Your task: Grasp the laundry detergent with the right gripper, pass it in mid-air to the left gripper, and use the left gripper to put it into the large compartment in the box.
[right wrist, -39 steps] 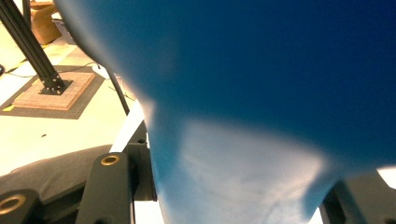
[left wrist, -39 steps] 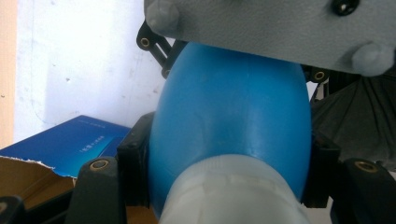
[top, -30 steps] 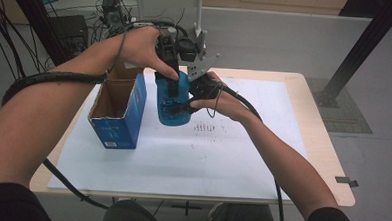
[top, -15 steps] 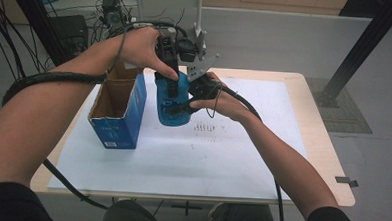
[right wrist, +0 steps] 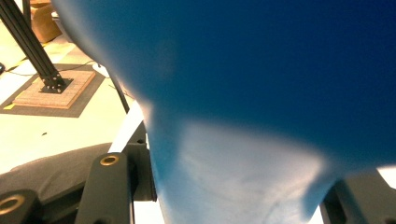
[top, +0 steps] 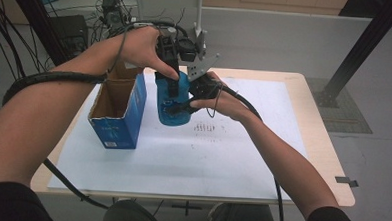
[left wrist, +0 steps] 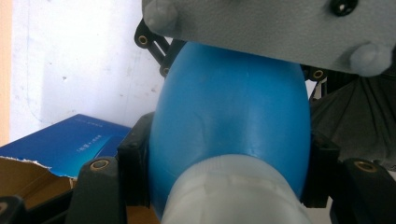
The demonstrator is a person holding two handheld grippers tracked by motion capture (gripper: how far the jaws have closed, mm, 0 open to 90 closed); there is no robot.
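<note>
A person at a table holds a blue bottle (top: 173, 102) in the air between two hand-held grippers. The left gripper (top: 170, 84) comes down from above, its black jaws closed against opposite sides of the bottle's upper part; seen from the left gripper view, the blue bottle (left wrist: 233, 135) sits squeezed between both jaws, with its pale whitish neck nearest the camera. The right gripper (top: 181, 106) reaches in from the bottle's right side, and in the right gripper view its jaws press on either side of the bottle (right wrist: 261, 93), which looms very close and blurred. Just left of the left gripper, an open blue cardboard box (top: 118, 112) stands on the white-covered table (top: 222, 161), below and beside the raised bottle.
</note>
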